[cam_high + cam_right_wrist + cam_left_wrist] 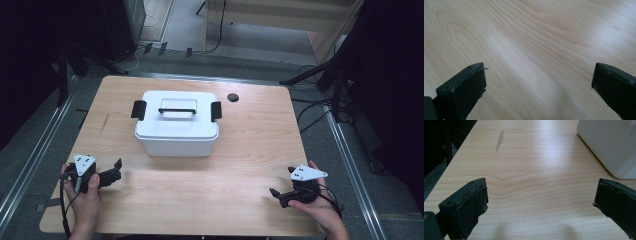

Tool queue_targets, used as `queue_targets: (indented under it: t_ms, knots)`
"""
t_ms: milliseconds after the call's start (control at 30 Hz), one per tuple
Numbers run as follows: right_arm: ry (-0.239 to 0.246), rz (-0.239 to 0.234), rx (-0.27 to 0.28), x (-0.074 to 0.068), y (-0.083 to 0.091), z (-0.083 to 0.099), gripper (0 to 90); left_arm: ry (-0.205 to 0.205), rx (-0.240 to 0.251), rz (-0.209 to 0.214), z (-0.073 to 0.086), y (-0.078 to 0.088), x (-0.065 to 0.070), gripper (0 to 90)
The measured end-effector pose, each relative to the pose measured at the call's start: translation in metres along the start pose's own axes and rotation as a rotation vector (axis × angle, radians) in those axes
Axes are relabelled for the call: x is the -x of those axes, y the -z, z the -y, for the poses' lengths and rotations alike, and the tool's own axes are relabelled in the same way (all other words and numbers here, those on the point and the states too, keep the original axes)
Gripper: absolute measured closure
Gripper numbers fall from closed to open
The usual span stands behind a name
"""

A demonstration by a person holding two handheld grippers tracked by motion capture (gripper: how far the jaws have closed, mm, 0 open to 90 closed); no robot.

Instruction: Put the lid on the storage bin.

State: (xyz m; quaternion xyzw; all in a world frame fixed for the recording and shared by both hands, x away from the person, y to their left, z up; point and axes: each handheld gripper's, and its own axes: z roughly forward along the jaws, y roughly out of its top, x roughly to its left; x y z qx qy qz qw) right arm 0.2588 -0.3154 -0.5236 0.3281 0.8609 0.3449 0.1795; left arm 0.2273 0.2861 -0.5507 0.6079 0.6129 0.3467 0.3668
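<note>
A white plastic box (176, 125) with a lid, a black carry handle (177, 110) and black side latches stands on the middle of the wooden table (250, 150). My left gripper (116, 170) rests near the table's front left, held in a hand, its jaws wide apart and empty. The box's lower corner (609, 145) appears at the upper right of the left gripper view, beyond the left gripper (540, 200). My right gripper (274, 194) sits at the front right, open and empty. The right gripper (539, 85) looks along bare wood.
A small black round disc (233, 97) lies on the table behind the box to the right. A grey streak (499, 141) marks the wood at far left. Metal rails, cables and dark stands surround the table on the floor.
</note>
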Motion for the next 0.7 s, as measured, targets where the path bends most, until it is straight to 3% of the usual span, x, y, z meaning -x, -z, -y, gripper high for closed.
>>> queue_targets:
  t_ms: [400,700]
  knots:
    - [-0.072,0.007,0.088,0.000,-0.002,0.023,0.0,-0.009,-0.001,-0.009,0.000,0.000,0.002,0.0]
    - [-0.076,-0.008,0.112,-0.002,-0.003,0.025,0.0,-0.010,0.001,-0.024,0.000,0.000,0.002,0.0]
